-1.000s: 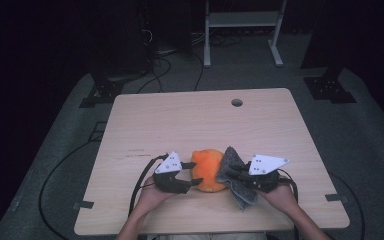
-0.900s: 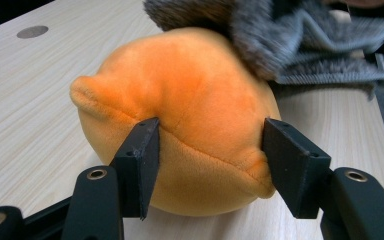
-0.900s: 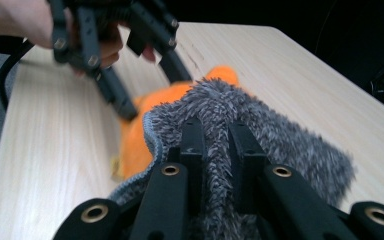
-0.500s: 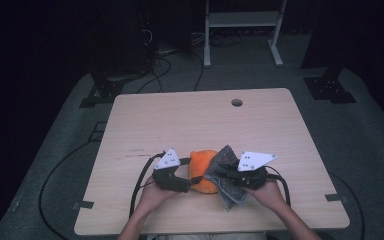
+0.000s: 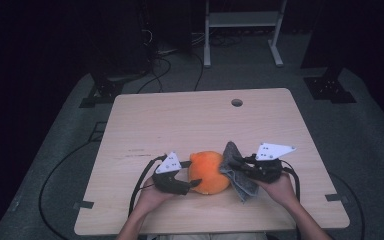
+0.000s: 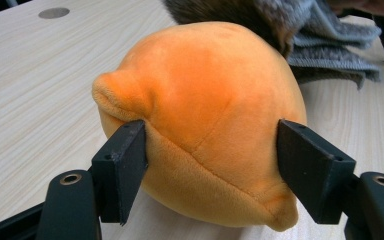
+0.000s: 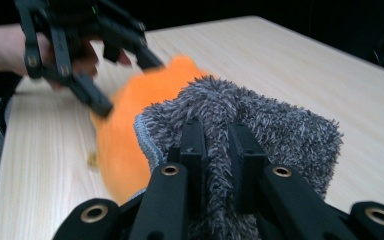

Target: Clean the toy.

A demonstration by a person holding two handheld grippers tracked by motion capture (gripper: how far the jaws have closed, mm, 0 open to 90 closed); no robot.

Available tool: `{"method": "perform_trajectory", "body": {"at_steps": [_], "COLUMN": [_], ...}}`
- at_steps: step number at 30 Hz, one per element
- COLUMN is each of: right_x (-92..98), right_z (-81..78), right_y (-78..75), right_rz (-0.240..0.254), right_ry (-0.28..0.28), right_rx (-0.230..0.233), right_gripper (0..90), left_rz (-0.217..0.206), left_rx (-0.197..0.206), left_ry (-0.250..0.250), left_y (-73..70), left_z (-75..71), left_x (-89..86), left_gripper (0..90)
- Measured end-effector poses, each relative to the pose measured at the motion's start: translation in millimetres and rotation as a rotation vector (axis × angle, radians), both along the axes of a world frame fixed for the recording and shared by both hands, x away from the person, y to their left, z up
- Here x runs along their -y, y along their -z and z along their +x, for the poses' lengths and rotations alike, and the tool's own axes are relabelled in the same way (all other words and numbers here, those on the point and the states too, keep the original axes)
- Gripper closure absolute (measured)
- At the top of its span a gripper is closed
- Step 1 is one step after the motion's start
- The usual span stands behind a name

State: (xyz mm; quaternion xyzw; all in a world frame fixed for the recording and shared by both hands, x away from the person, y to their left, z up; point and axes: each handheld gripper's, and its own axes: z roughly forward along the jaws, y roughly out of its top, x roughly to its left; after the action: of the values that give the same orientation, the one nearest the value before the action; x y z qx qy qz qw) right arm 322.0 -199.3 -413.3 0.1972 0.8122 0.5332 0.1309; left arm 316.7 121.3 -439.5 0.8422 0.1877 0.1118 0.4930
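An orange plush ball [image 5: 209, 171] lies on the wooden table [image 5: 180, 125] near its front edge. My left gripper [image 5: 194, 183] reaches it from the left. In the left gripper view the gripper [image 6: 215, 165] has the plush ball [image 6: 205, 110] between its jaws; they have just been closing and both pads press into its sides. A grey fuzzy cloth [image 5: 240, 177] lies against the ball's right side, and my right gripper [image 5: 236, 162] is shut on it. In the right gripper view the gripper [image 7: 215, 145] pinches a fold of the cloth [image 7: 285, 130].
A round cable hole [image 5: 237, 102] sits near the table's far edge. Cables trail from both grippers over the front edge. Dark equipment stands and a white frame [image 5: 242, 20] are on the floor beyond the table.
The right gripper, holding the cloth, swung in toward the ball and has drawn back slightly to the right. The left hand stayed put beside the ball.
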Motion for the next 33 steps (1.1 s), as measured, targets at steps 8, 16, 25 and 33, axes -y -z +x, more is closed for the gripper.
{"method": "perform_trajectory", "body": {"at_steps": [8,16,25,33], "right_x": [-32.0,-17.7,13.5,-29.1], "right_z": [-5.4,-14.1,-11.0,-7.9], "right_y": [2.3,11.2,14.4,-13.7], "right_rz": [-0.041,-0.036,-0.034,-0.030], "right_ry": [-0.112,-0.100,-0.026,-0.113], "right_rx": [0.000,0.003,-0.055,0.019], "right_gripper": [78.9,78.9,78.8,78.6], "left_rz": [-0.069,-0.053,-0.030,0.005], "left_rx": [-0.093,-0.071,-0.005,0.054], "left_ry": [-0.056,-0.016,0.030,0.075], "left_y": [-3.2,-2.3,-2.9,-4.3], "left_z": [7.4,4.8,-1.5,-8.9], "left_x": [-6.0,1.0,4.5,7.2], "left_gripper": [5.2,24.5,28.1,29.2]}}
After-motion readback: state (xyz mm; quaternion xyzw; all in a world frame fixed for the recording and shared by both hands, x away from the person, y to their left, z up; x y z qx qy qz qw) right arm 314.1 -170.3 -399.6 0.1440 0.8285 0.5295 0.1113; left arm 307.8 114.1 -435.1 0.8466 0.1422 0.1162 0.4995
